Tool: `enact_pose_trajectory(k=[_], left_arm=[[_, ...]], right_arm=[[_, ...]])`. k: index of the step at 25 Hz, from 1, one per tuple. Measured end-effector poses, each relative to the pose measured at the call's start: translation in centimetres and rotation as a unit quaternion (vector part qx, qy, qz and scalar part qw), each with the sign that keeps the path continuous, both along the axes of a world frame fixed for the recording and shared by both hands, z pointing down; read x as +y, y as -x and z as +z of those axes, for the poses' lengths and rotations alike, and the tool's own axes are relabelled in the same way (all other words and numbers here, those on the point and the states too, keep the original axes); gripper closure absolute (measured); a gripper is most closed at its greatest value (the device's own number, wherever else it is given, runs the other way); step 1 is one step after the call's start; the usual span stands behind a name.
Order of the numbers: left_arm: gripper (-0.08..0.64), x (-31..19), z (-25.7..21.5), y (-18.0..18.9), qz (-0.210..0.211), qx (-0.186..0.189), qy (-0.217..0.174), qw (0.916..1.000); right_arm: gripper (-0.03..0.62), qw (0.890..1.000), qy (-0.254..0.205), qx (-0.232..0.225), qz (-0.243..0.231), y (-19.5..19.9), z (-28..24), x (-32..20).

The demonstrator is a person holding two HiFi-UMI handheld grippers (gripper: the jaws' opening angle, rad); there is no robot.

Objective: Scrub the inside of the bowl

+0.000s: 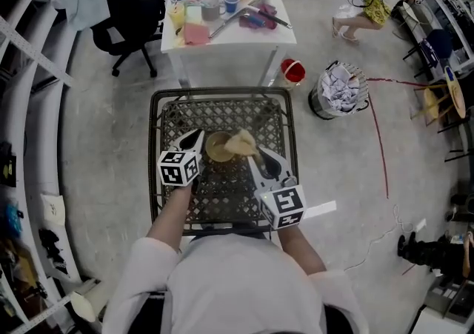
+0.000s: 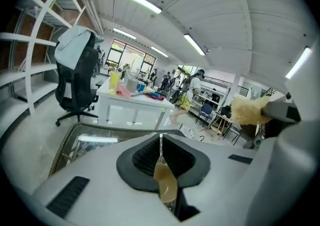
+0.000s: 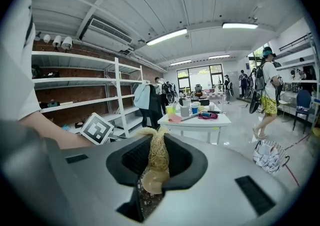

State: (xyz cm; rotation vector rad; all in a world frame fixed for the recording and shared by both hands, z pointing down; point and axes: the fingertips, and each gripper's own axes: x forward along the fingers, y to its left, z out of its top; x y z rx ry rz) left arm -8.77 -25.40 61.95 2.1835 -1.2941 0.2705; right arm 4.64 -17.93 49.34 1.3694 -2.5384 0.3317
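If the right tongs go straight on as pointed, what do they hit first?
Likely the bowl held by the left tongs; the scrubber in the right tongs leads. Depth unclear.

Smooth, glossy bowl (image 1: 217,147), rough fibrous scrubber (image 1: 241,142), metal mesh table (image 1: 222,114).

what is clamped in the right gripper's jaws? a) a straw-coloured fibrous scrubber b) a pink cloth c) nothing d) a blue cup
a: the right gripper is shut on the straw-coloured fibrous scrubber, close by the small tan bowl that the left gripper pinches by its rim.
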Motion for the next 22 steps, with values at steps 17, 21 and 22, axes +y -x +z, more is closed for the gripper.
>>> enact_pose_trajectory(k=[17, 21, 22], left_arm=[[0.515, 5.0, -11.1, -0.6, 0.04, -0.045, -0.127, 0.99], [0.515, 6.1, -12.7, -0.8, 0.05, -0.053, -0.142, 0.9872], [0.515, 6.4, -13.1, -0.9, 0.051, -0.053, -0.145, 0.9867]], right_arm=[[0.506, 0.998, -0.061, -0.013, 0.0, 0.2, -4.1, 2.5], [0.506, 0.997, -0.071, -0.014, 0.002, 0.4, -4.9, 2.8], [0.506, 0.997, -0.072, -0.014, 0.002, 0.4, -5.1, 2.9]])
